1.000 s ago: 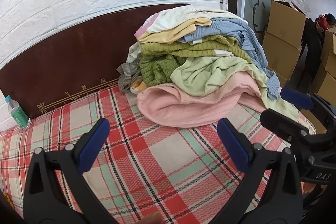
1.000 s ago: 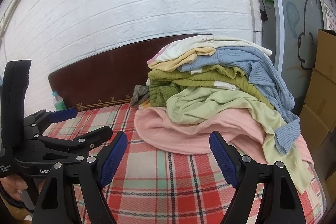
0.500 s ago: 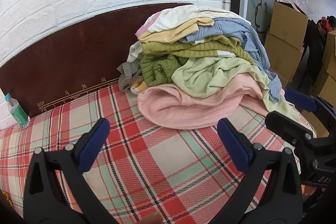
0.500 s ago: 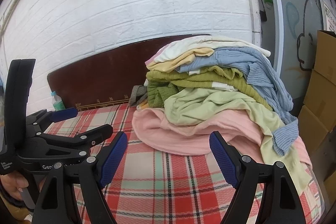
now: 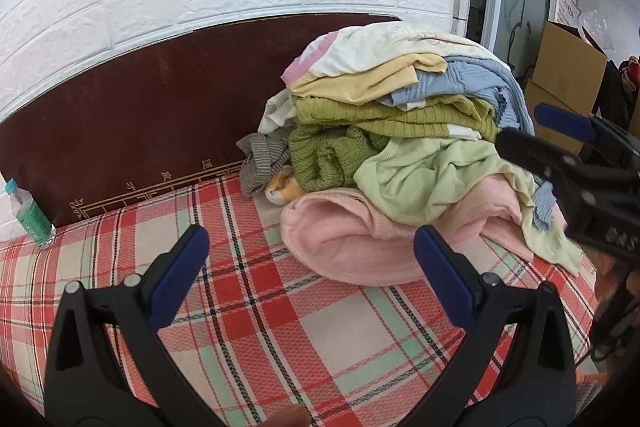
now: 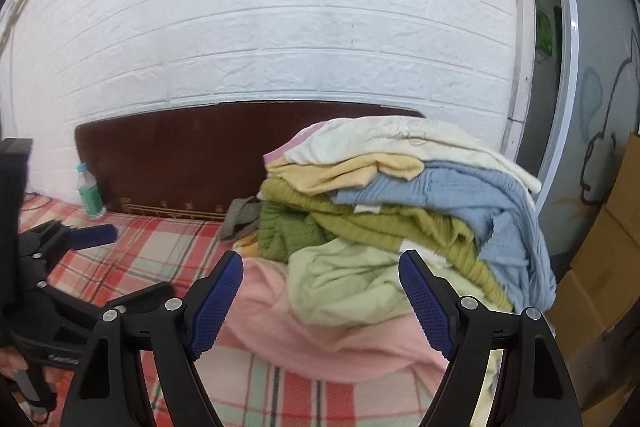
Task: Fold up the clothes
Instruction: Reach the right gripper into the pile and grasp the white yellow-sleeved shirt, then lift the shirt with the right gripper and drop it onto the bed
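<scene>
Both grippers, left gripper (image 5: 310, 273) and right gripper (image 6: 320, 301), jaws apart, face the clothes pile (image 6: 392, 227); bare plaid bed (image 5: 248, 291) lies left.

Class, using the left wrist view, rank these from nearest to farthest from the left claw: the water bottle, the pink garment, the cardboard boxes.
1. Pink garment: bottom of the clothes pile, just ahead of the left claw.
2. Water bottle: far left, against the headboard.
3. Cardboard boxes: far right, beyond the bed.

Clothes pile (image 5: 404, 163) on the bed (image 5: 280, 327), headboard (image 5: 160, 115) behind, bottle (image 5: 30, 213) far left
</scene>
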The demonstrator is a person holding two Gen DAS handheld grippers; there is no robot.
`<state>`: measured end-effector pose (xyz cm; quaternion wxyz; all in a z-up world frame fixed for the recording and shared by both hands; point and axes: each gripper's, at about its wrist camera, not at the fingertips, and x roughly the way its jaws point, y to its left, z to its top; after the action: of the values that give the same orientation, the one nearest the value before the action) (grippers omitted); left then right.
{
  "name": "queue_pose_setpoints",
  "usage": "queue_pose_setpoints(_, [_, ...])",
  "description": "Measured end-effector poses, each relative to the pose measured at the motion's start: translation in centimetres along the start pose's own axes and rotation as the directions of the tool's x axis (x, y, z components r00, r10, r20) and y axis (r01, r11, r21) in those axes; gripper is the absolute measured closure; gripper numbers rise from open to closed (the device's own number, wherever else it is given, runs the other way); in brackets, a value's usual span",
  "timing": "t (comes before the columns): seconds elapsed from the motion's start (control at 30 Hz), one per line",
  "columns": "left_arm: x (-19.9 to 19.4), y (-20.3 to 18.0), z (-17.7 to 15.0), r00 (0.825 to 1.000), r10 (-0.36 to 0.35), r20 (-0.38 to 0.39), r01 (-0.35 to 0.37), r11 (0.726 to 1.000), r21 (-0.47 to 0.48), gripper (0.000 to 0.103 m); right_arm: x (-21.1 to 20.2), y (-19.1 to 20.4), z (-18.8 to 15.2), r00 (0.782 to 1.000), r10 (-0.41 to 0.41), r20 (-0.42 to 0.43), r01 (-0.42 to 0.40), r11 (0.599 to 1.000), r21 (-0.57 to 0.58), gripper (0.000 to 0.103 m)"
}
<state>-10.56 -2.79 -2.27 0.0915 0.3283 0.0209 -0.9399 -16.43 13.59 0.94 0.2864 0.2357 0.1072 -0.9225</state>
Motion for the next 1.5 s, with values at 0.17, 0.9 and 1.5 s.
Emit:
queue_pose_setpoints(0.17, [2.0,0.8,1.1,1.0,0.022,-0.01,-0.022,1.0,-0.011,0.001,6.2,-1.6,4.6,0.997,-0.067,-0.05,0.064,0.996,-0.058,0.021])
queue_pose_setpoints(0.9, [8.2,3.6,1.0,0.998,-0.016,-0.066,0.013,0.998,-0.055,0.001,15.3,-5.1,12.0,0.991,-0.115,-0.071,0.103,0.983,-0.154,0.088])
queue_pose_setpoints(1.5, [-6.8,3.9,-1.5,0.897,-0.426,0.115,0.426,0.904,0.023,0.001,-11.7,-1.5,13.4,0.942,0.31,0.129,-0.319,0.946,0.055,0.089])
